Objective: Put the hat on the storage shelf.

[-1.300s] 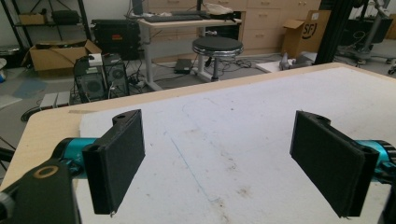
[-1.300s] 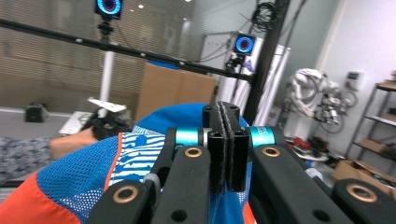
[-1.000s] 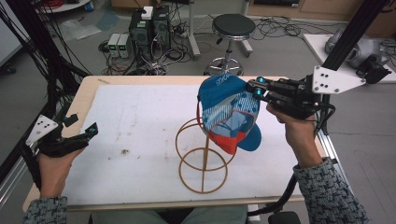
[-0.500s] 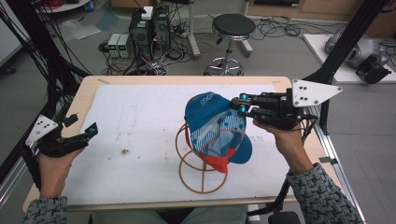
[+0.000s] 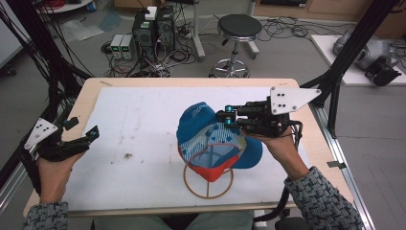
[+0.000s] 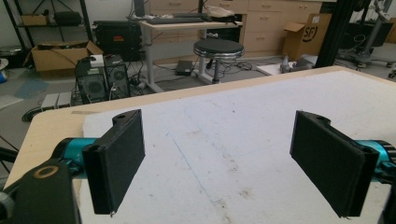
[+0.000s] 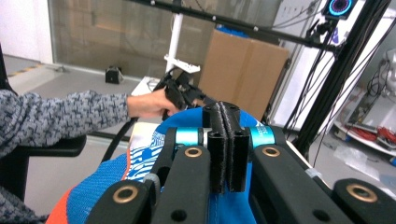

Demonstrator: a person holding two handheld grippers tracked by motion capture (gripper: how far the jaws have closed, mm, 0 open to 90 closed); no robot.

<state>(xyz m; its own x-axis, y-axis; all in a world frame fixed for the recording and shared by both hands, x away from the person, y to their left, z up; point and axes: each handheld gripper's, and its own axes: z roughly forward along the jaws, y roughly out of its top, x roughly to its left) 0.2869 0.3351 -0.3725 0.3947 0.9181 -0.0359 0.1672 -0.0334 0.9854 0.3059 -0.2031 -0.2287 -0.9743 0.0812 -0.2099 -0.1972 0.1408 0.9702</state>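
cluttered lab workroom
grey floor behind the counter [image 5: 201,82]: a black stool [image 5: 239,26], computer towers [image 5: 153,26] left of the stool, loose cables.

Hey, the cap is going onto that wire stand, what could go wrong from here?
The right gripper pinches only a thin bit of the blue cap, so the fabric might slip out. The cap hangs tilted over the wire stand, brim low; it could catch a wire and seat crooked. The stand looks light and nothing steadies it, since the left gripper rests open far off, so a push might tip or slide it.
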